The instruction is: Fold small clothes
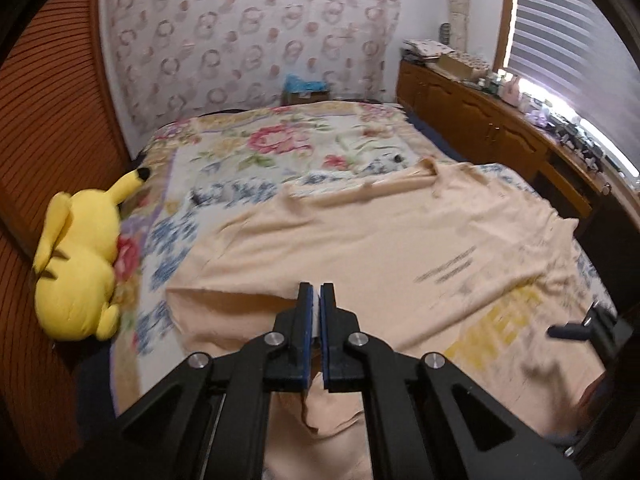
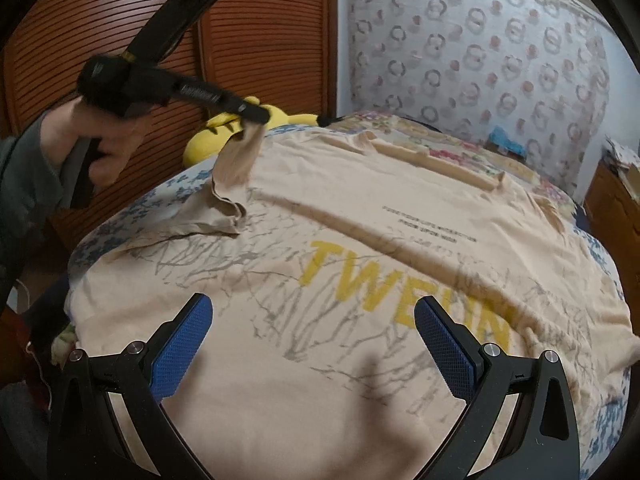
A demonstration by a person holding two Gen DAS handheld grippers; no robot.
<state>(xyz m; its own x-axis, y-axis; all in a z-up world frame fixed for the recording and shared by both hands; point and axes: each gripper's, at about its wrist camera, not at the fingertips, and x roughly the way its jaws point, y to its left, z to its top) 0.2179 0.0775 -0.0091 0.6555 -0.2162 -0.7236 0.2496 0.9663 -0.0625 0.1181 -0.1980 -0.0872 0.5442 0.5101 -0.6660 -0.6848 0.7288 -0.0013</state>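
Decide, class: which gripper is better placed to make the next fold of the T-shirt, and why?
Left, probably. The left gripper is shut on the T-shirt, lifting its edge off the bed, so it can carry it across. The right gripper hangs open over the print, holding nothing.

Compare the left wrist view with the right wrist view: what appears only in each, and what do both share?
Only the left wrist view shows the wooden cabinet with clutter under the window blinds. Only the right wrist view shows the person's left hand, and the left gripper from outside, lifting a pinched edge of the beige T-shirt. Both share the shirt on the floral bedspread, the yellow plush toy and the open right gripper.
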